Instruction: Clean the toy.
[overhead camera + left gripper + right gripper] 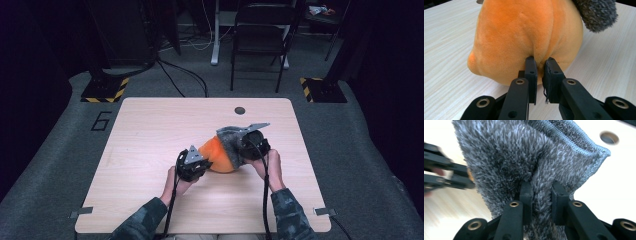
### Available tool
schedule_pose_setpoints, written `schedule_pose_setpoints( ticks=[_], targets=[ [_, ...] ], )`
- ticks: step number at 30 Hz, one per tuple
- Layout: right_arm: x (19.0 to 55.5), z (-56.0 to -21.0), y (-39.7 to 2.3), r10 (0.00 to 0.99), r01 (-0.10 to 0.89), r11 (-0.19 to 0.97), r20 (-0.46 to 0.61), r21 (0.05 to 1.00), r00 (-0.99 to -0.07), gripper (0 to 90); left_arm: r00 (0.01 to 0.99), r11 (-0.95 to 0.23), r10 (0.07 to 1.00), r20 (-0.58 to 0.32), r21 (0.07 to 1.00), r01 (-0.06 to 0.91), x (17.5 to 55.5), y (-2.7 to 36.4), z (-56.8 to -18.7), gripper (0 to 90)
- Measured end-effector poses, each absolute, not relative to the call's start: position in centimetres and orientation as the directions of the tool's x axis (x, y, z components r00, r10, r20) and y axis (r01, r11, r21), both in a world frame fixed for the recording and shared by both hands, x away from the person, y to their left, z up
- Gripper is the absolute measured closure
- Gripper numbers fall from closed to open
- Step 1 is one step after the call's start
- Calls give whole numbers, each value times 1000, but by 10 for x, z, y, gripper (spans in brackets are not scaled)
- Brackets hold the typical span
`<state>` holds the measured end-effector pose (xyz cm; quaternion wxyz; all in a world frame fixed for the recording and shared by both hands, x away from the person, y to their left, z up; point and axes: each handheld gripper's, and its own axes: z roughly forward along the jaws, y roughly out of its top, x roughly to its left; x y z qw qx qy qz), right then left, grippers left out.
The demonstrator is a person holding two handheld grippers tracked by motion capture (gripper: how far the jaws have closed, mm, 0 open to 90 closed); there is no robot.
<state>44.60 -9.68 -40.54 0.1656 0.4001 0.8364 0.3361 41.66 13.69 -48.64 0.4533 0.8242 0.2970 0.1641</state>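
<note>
High view: orange plush toy (220,155) mid-table (150,150), gripped on both sides. Left gripper (540,62) pinched nearly closed on a fold of orange plush. Right gripper (541,186) clamped on grey fuzzy cloth (506,157), seemingly draped over the toy.

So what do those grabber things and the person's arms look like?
Both are black. The left gripper and right gripper each have two flat jaws with brass-coloured rivets, a grey three-cornered plate on top and a trailing black cable. The sleeves are dark camouflage.
</note>
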Motion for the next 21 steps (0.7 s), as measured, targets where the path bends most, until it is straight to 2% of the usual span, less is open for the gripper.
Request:
schedule_pose_setpoints(
  ticks=[6, 21],
  targets=[
    [443, -411, -82, 760, 527, 498, -53, 689, -648, 749, 770, -411, 638, -4, 844, 345, 417, 137, -487, 819],
    [462, -436, -109, 806, 635, 455, 15, 624, -592, 753, 771, -416, 637, 1, 843, 342, 417, 140, -489, 820]
  ],
)
